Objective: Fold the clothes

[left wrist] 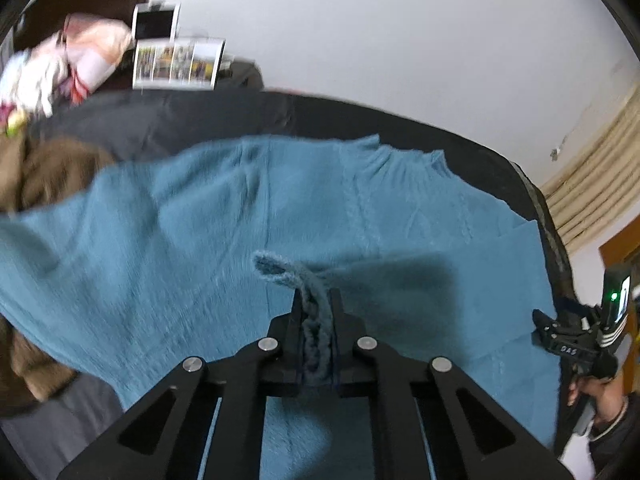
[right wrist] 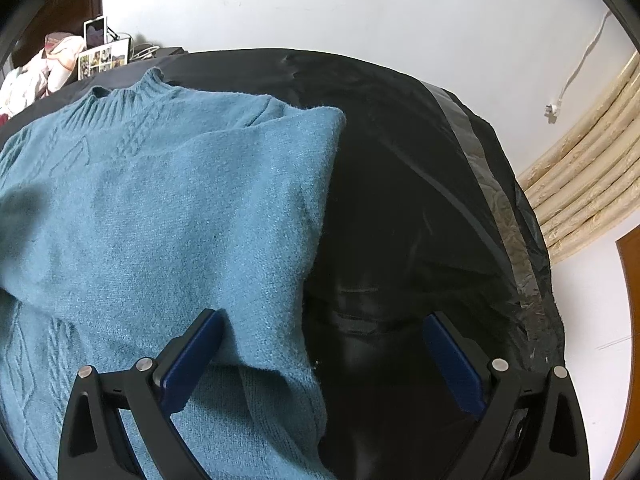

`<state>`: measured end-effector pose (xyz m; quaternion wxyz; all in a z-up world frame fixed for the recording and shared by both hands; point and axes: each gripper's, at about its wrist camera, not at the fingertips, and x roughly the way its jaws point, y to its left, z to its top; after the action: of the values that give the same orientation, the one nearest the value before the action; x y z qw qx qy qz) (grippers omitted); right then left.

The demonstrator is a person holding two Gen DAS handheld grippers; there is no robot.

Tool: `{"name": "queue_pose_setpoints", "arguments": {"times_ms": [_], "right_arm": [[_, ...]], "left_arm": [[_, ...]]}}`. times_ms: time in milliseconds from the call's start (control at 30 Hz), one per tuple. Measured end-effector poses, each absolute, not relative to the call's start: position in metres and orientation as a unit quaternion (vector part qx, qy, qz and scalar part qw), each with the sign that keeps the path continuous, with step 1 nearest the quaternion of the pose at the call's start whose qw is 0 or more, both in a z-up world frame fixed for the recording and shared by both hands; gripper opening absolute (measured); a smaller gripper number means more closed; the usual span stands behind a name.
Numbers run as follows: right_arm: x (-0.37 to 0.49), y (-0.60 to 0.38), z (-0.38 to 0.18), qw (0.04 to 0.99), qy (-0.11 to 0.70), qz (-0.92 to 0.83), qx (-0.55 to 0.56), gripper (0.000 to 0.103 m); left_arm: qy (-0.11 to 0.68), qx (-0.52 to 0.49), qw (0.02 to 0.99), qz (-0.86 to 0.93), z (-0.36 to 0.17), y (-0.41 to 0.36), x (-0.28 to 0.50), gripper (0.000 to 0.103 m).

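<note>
A teal knit sweater [left wrist: 200, 220] lies spread on a black-covered bed [left wrist: 180, 116], its ribbed collar at the far side. My left gripper [left wrist: 316, 300] is shut on a bunched fold of the sweater's fabric, a tuft poking out past the fingertips. In the right wrist view the sweater [right wrist: 160, 220] has one sleeve folded across its body. My right gripper [right wrist: 322, 320] is open, its blue pads wide apart over the sweater's right edge and the black cover [right wrist: 420, 200]. The right gripper [left wrist: 576, 332] also shows at the right edge of the left wrist view, held by a hand.
A brown garment [left wrist: 36, 176] lies at the sweater's left. A pile of pink and white clothes [left wrist: 72, 60] and photo prints [left wrist: 176, 62] sit at the far left by the wall. Bamboo-like mats [right wrist: 580, 184] lean at the right.
</note>
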<state>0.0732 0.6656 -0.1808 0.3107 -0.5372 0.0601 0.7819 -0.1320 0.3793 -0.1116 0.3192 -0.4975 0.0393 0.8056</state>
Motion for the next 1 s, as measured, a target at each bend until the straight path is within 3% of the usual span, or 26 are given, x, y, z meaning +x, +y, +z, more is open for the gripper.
{"name": "queue_pose_setpoints", "arguments": {"times_ms": [267, 467, 567, 633, 833, 1000], "right_arm": [[0.074, 0.666, -0.18, 0.306, 0.062, 0.784, -0.536, 0.102], [0.072, 0.664, -0.18, 0.303, 0.058, 0.784, -0.539, 0.102], [0.07, 0.663, -0.179, 0.301, 0.054, 0.782, -0.543, 0.102], [0.067, 0.664, -0.178, 0.296, 0.052, 0.779, -0.55, 0.102], [0.066, 0.652, -0.165, 0.286, 0.044, 0.783, -0.551, 0.102], [0.075, 0.612, -0.158, 0.225, 0.051, 0.804, -0.547, 0.102]], "left_arm": [[0.118, -0.5, 0.29, 0.808, -0.142, 0.388, -0.132, 0.011], [0.13, -0.497, 0.283, 0.81, -0.144, 0.39, -0.133, 0.015], [0.12, -0.512, 0.273, 0.806, -0.141, 0.388, -0.137, 0.024], [0.121, -0.514, 0.255, 0.81, -0.138, 0.385, -0.139, 0.04], [0.122, -0.511, 0.254, 0.812, -0.122, 0.373, -0.126, 0.055], [0.12, -0.512, 0.273, 0.806, -0.118, 0.368, -0.108, 0.062]]}}
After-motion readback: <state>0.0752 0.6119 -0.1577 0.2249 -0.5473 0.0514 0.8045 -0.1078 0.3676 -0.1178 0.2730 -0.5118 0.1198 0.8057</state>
